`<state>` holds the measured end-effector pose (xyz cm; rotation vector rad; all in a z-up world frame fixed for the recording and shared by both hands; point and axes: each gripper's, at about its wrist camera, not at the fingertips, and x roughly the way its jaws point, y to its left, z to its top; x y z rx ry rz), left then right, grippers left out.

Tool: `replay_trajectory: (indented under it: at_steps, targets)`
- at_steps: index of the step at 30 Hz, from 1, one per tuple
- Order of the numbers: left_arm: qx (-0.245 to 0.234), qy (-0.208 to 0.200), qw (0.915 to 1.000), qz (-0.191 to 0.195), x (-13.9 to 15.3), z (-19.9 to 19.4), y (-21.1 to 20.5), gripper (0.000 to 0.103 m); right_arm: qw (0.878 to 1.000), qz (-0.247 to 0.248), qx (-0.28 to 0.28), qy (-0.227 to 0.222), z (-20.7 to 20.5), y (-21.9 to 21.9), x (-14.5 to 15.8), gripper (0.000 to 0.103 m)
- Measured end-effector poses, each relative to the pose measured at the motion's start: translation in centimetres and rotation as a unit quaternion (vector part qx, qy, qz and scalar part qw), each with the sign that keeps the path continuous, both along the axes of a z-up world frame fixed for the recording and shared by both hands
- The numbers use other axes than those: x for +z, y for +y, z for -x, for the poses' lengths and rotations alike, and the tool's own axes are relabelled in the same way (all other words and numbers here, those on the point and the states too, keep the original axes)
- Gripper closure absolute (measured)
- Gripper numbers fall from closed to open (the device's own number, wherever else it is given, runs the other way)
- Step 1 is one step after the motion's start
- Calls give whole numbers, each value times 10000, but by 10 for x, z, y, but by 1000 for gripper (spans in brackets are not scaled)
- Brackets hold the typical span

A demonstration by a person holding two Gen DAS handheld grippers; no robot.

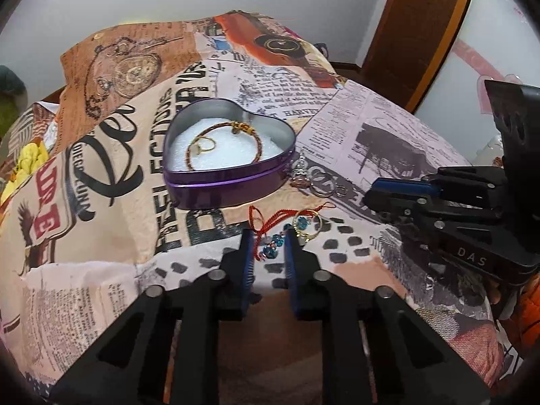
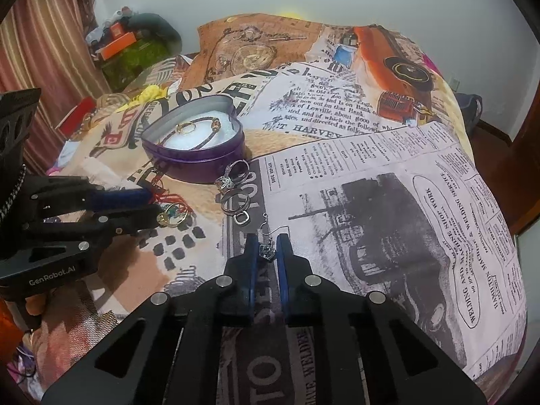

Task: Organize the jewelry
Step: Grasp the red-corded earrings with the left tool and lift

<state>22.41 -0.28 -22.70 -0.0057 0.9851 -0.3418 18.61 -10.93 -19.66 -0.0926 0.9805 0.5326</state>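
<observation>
A purple heart-shaped tin (image 1: 236,182) (image 2: 202,165) with white padding holds a beaded bracelet (image 1: 222,145) and a gold ring (image 1: 202,145). My left gripper (image 1: 268,236) stands open around a red cord bracelet with blue beads (image 1: 270,246); a gold ring (image 1: 307,224) lies beside its right finger. My right gripper (image 2: 266,241) has a silver hook earring (image 2: 267,249) between its fingertips, with a small gap still showing. Several silver rings (image 2: 234,189) (image 1: 320,182) lie beside the tin.
Everything rests on a bed covered with a newspaper-print cloth (image 2: 388,202). Clutter and boxes (image 2: 121,44) sit at the far left by a curtain. A wooden door (image 1: 418,27) stands at the right.
</observation>
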Motion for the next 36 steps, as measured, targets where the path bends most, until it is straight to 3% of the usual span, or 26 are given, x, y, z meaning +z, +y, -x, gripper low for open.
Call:
replay_trajectory:
  at_steps: [11,36]
  targets:
    - [269,-54,9996,-28,10,5,-1,96,9998,-167,-64,-103,2,-4,14,94]
    - [607,-1199,9909,12,97,26,16,96,9942,-425,-69,-985,12,3,83,94]
